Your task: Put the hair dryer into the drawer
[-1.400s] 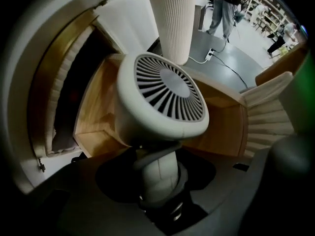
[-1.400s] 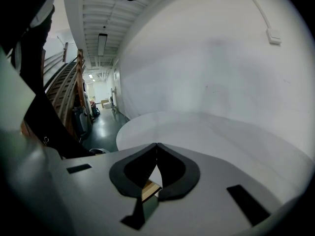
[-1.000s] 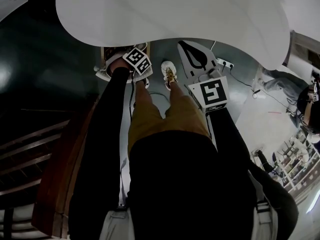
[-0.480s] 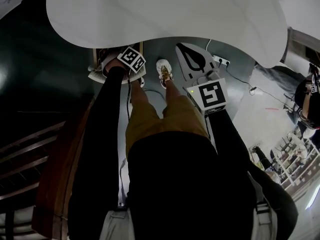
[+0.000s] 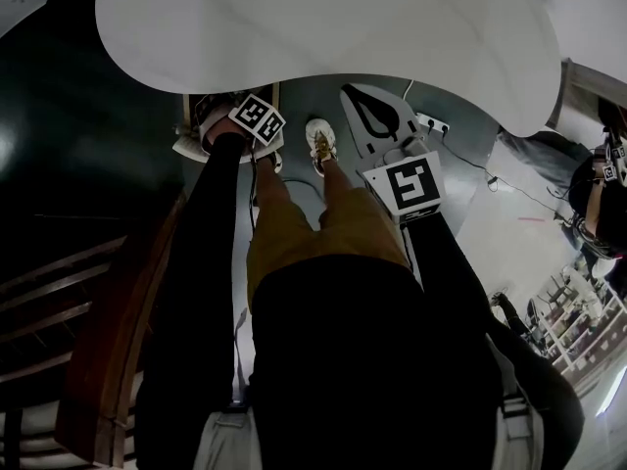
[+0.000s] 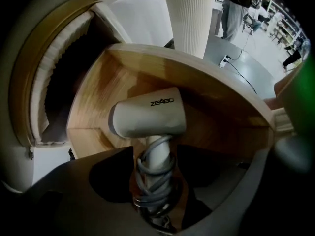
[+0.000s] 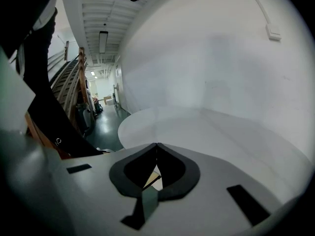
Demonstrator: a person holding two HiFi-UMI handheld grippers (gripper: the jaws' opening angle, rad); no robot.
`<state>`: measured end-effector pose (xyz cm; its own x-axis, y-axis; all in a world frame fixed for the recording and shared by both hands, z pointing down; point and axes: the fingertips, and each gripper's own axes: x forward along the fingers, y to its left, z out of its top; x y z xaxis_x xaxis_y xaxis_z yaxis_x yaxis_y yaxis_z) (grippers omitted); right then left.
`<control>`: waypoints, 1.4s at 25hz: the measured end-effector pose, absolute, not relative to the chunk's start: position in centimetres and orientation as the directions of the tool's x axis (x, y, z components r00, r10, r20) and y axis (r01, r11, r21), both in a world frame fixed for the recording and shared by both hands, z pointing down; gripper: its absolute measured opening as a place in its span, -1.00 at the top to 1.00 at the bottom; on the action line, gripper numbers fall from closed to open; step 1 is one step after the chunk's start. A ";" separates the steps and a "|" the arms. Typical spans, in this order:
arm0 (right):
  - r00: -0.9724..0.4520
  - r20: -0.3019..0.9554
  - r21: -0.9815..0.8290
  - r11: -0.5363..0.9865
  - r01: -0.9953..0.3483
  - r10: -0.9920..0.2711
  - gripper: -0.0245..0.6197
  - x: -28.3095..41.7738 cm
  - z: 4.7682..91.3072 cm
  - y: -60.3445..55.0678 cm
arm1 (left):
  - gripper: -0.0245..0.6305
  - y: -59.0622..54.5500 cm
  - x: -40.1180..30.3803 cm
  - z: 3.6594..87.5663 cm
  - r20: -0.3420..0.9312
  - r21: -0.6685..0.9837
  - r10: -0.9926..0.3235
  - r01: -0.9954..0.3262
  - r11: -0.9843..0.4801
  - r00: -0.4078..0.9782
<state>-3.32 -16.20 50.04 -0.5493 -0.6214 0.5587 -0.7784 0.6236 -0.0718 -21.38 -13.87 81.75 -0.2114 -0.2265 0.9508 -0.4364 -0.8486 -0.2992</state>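
Left gripper point(image 6: 155, 156) points steeply down into the drawer, and its two dark jaws have just been opening; they now stand spread, one on each side of the handle point(image 6: 158, 146) of the hair dryer point(image 6: 147, 117), with a narrow gap visible on both sides, so they do not pinch it.

The hair dryer lies inside the open drawer point(image 6: 96, 90), on the light wooden bottom; its body is a short, rounded barrel of pale grey-white colour, lying crosswise, with the dark print "ZEABO" on the upper side; the end at the left of the barrel shows a darker ring. The handle is of the same pale colour and comes toward the camera; a grey cord point(image 6: 153, 183) is wound around it in several loops, tightly near the lower end.

The drawer is of honey-coloured wood with a paler rim; behind it rises a white ribbed column point(image 6: 189, 18), and further away is a grey floor point(image 6: 236, 53) with a white power strip point(image 6: 225, 60) and its cable.

In the head view a wide white table point(image 5: 323, 18) hangs over the scene, and a light shoe point(image 5: 320, 140) of the person stands between the two arms.

The right gripper point(image 7: 156, 147) is held apart at the right, above the table top; its jaws are pressed together at the tips, with nothing between them.
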 end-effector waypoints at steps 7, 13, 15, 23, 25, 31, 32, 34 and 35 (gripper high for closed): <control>-0.571 0.534 -0.066 0.643 -0.763 -0.623 0.84 -3.8 49.0 -16.0 | 0.03 -13.7 -22.3 81.2 0.948 -0.308 -0.228 -0.448 -0.839 -0.223; -0.573 0.532 -0.061 0.647 -0.760 -0.623 0.85 -3.3 48.9 -15.4 | 0.03 -13.9 -22.2 81.0 0.947 -0.312 -0.233 -0.448 -0.838 -0.222; -0.572 0.528 -0.059 0.645 -0.762 -0.628 0.84 -3.2 48.7 -15.2 | 0.03 -13.9 -22.1 80.9 0.947 -0.313 -0.237 -0.447 -0.838 -0.219; -0.576 0.494 -0.041 0.644 -0.764 -0.652 0.85 -2.8 47.8 -15.5 | 0.03 -13.4 -21.8 80.2 0.945 -0.317 -0.238 -0.446 -0.837 -0.225; -0.580 0.480 -0.039 0.645 -0.763 -0.658 0.84 -2.8 47.3 -15.9 | 0.03 -13.7 -21.9 79.5 0.945 -0.317 -0.236 -0.454 -0.833 -0.227; -0.599 0.446 -0.033 0.657 -0.753 -0.665 0.84 -3.2 46.1 -16.1 | 0.03 -13.5 -21.8 77.5 0.950 -0.300 -0.218 -0.463 -0.834 -0.223; -0.604 0.440 -0.031 0.661 -0.750 -0.664 0.84 -3.1 45.8 -16.2 | 0.03 -13.3 -21.7 77.2 0.951 -0.297 -0.213 -0.462 -0.836 -0.225; -0.615 0.429 -0.028 0.671 -0.741 -0.662 0.85 -3.0 45.3 -16.3 | 0.03 -12.9 -21.4 76.6 0.953 -0.290 -0.203 -0.475 -0.831 -0.226; -0.622 0.423 -0.026 0.677 -0.736 -0.659 0.84 -3.0 45.1 -16.3 | 0.03 -12.6 -21.3 76.4 0.953 -0.288 -0.200 -0.482 -0.828 -0.226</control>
